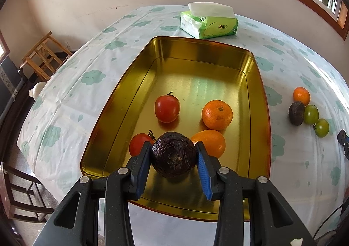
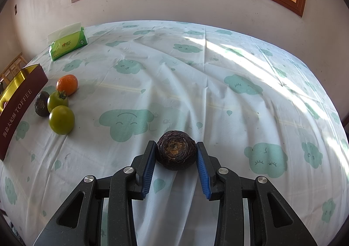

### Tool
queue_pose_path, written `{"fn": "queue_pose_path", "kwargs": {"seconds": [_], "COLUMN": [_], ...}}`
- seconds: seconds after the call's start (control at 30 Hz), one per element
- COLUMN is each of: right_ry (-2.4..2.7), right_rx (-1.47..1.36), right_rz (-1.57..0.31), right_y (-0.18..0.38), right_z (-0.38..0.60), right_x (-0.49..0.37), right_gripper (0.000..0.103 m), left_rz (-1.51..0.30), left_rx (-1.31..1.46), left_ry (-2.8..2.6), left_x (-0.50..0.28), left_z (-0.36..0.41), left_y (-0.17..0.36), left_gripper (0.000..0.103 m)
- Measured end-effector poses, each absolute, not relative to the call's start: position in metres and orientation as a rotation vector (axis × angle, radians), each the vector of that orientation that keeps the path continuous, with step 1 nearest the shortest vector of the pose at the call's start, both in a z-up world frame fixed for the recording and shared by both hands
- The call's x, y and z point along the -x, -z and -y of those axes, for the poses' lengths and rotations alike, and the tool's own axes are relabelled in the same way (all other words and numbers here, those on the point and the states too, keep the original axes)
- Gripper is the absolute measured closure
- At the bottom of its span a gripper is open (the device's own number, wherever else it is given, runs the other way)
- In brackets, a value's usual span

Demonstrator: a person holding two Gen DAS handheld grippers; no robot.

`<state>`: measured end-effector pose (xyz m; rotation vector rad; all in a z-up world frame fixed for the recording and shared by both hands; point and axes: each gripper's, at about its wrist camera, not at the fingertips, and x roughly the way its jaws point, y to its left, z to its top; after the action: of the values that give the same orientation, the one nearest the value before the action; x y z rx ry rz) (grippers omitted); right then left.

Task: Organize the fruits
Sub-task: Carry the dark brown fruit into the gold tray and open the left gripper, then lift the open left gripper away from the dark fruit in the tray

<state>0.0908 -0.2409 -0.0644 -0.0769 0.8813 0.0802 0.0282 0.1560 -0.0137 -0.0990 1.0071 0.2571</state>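
Note:
My left gripper (image 1: 173, 145) is shut on a dark wrinkled fruit (image 1: 173, 160), held low over the near end of a gold tin tray (image 1: 196, 80). Two red tomatoes (image 1: 167, 108) (image 1: 139, 144) and two oranges (image 1: 217, 114) (image 1: 212, 141) lie inside the tray. My right gripper (image 2: 176, 144) is shut on a second dark fruit (image 2: 176, 154) just above the tablecloth. To its left, beside the tin's red wall (image 2: 19, 102), sit a small orange (image 2: 67, 84), another dark fruit (image 2: 42, 103) and two green tomatoes (image 2: 57, 101) (image 2: 62, 119).
A green tissue pack (image 1: 208, 20) stands beyond the tray's far end. The cloud-print tablecloth (image 2: 218, 71) covers the round table. Wooden chairs (image 1: 43, 58) stand off the table's left edge, with a wall and window behind.

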Motion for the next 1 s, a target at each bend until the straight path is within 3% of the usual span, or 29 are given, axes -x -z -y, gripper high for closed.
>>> {"fn": "queue_pose_path", "kwargs": {"seconds": [1.0], "right_ry": [-0.08], "right_rx": [0.077], "right_rz": [-0.881], "right_y": [0.0644], "right_z": [0.2407], "right_x": [-0.0907], "right_gripper": [0.065], "left_rz": [-0.982], "left_rx": [0.034], "left_ry": [-0.269], "left_x": [-0.0235], "left_z": [-0.15], "left_y": [0.0071], "left_gripper": [0.065]}}
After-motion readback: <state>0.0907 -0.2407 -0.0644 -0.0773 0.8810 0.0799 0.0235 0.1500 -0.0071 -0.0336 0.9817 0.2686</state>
